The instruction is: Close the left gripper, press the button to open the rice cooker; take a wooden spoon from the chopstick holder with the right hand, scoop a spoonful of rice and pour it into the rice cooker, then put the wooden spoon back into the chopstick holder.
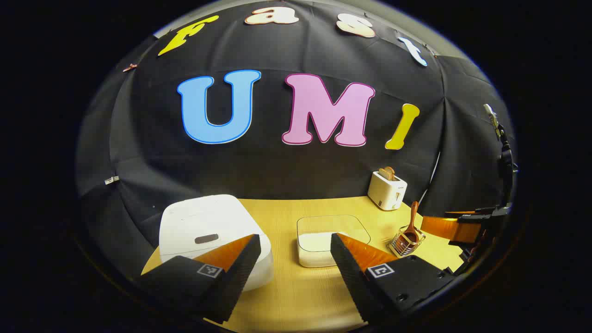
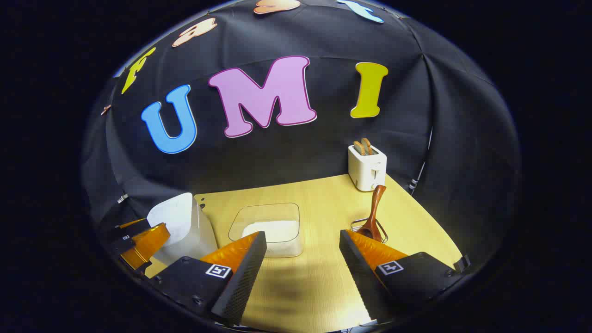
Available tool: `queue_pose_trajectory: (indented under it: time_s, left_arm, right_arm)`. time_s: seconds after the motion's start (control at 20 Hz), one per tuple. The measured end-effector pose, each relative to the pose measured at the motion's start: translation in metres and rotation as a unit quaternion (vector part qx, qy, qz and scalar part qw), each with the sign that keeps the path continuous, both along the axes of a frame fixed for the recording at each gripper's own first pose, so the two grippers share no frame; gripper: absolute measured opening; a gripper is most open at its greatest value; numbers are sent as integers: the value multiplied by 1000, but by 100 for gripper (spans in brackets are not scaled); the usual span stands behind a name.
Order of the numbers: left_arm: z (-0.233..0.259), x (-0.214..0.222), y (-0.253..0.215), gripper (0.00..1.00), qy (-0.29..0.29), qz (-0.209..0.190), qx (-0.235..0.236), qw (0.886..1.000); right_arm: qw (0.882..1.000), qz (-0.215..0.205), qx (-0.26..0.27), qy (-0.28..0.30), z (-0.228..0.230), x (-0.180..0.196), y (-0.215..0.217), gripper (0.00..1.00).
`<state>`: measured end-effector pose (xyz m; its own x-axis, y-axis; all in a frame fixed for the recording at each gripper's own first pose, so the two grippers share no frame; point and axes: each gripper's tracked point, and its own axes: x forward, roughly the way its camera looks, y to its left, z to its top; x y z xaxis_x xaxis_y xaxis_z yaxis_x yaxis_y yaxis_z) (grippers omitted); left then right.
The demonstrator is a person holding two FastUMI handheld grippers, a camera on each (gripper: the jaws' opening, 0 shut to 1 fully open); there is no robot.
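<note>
Both tools released: left tool point(image 1: 294, 243), right tool point(image 2: 303, 238). Cooker point(image 1: 203, 226) at table point(image 1: 286, 296) edge; bare wood between tools.

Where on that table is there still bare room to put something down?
The widest bare patch is the near strip of table, in front of the rice tub. Another lies behind the tub, left of the toaster. It is tighter between the rice cooker and tub, and around the spoon holder.
</note>
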<state>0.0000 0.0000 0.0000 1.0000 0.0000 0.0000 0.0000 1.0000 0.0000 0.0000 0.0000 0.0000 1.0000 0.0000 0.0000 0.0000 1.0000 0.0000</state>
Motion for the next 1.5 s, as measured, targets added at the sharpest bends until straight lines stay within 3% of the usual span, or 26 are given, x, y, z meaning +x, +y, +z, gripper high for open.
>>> queue_pose_trajectory:
  time_s: [0.2,0.5,0.65,0.9,1.25,1.4,1.45,1.5]
  left_arm:
    - [-1,-5,14,98,-3,10,4,1000]
    - [3,-18,52,98,-23,18,16,999]
    - [2,-23,66,98,-33,21,-1,999]
    - [-7,-29,81,97,-28,23,-28,999]
    - [-6,-27,109,84,-19,79,-36,996]
    - [-2,-17,117,63,-15,96,-48,994]
    - [-4,-12,118,52,-10,97,-48,994]
    - [-4,-8,118,55,-3,96,-51,994]
  right_arm:
    - [1000,-2,-5,-1,-2,-6,6,98]
    - [999,-41,5,-13,4,-12,1,98]
    - [999,-49,4,-13,6,-13,15,98]
    - [999,-23,-21,-25,16,-15,55,98]
    - [999,29,-40,-10,11,5,74,98]
    - [998,37,-40,-4,12,12,63,98]
    - [999,37,-40,-3,13,14,58,98]
    - [999,37,-38,-1,13,17,53,98]
